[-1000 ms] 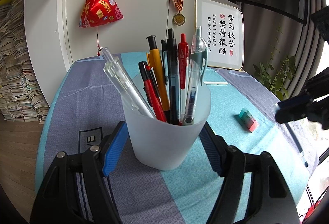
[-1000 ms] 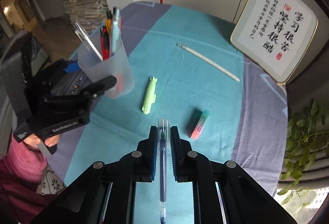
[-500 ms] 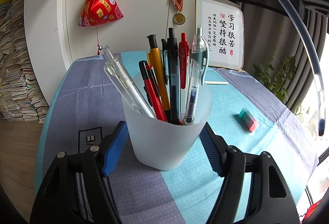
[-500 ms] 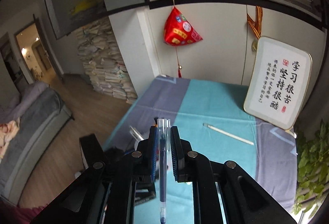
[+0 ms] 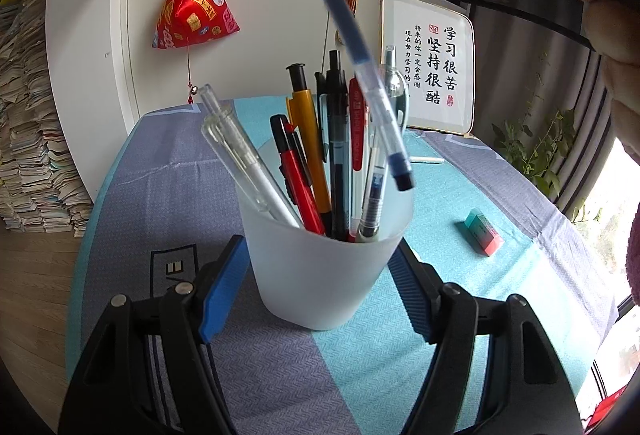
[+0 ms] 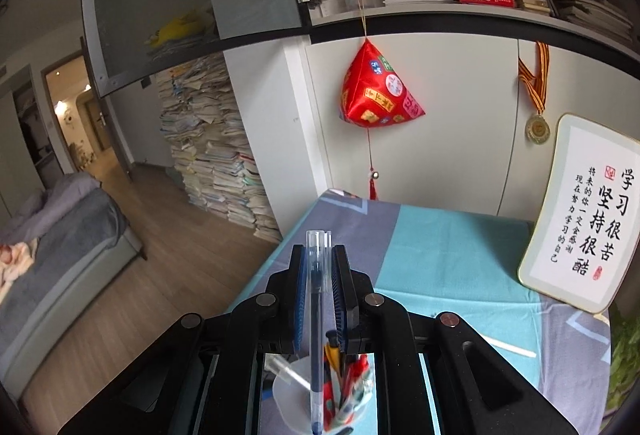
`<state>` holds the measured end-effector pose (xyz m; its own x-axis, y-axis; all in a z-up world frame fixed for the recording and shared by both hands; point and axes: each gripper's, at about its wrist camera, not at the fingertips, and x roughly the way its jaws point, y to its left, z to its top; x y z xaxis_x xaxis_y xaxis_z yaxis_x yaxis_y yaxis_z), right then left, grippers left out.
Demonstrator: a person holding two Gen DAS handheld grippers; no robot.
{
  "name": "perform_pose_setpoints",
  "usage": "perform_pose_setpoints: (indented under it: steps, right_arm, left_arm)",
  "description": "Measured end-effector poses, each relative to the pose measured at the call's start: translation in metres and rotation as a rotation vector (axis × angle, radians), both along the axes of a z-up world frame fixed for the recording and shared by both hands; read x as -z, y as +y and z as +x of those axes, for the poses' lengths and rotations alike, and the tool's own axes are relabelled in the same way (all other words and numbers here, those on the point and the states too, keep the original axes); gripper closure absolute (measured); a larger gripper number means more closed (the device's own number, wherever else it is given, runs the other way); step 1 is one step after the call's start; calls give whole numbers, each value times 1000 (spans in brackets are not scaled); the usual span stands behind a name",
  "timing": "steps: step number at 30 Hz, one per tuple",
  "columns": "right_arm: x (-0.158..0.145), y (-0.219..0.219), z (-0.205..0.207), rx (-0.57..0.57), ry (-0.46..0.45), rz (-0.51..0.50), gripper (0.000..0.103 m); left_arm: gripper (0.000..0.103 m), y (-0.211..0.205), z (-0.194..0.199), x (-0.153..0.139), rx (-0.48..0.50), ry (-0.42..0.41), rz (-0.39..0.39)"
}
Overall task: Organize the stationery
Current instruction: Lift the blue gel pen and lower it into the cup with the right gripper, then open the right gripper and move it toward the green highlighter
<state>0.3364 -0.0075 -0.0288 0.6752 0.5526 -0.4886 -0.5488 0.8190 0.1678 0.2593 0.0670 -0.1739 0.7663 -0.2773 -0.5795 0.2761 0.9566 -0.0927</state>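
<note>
A table (image 5: pixel 520 295) draped in a cloth of grey-purple and teal stripes fills the lower part of both views. At its far edge a framed sign (image 5: pixel 430 67) with black calligraphy leans against the white wall, and a red pyramid-shaped ornament (image 5: pixel 196 15) hangs from a string to the left of it.

The left gripper (image 5: pixel 320 275) is clamped around a frosted plastic cup (image 5: pixel 324 267), its blue-padded fingers (image 5: pixel 222 291) pressing on either side of the cup near its base. The cup stands on the cloth and holds a bundle of pens (image 5: pixel 336 155), among them clear, red, orange and black ones.

The right gripper (image 6: pixel 318 295) is pressed together on a clear pen with blue ink (image 6: pixel 316 315), pinching it near its upper end. In the left wrist view that pen (image 5: pixel 360 63) slants down from the top, its dark tip hanging just above the cup's rim on the right side, not yet inside. In the right wrist view the cup (image 6: pixel 292 407) sits directly below it.

A pink and teal eraser (image 5: pixel 484 237) lies on the cloth to the right of the cup, well apart from it. A thin white stick (image 5: pixel 426 160) lies near the sign.
</note>
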Motion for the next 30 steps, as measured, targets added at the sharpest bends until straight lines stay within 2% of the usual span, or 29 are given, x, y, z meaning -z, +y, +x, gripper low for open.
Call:
perform_pose_setpoints:
  steps: [8,14,21,30]
  right_arm:
    - [16,-4,0,3,2,1,90]
    - [22,-22,-23,12,5,-27,90]
    - [25,-35,-46,9,42,-51,90]
    - [38,-35,-47,7,89,-89,90]
  left_arm:
    - [32,0,0,0,0,1,-1]
    - [32,0,0,0,0,2,-2]
    - [32,0,0,0,0,3,-3]
    - [32,0,2,0,-1,7,-5]
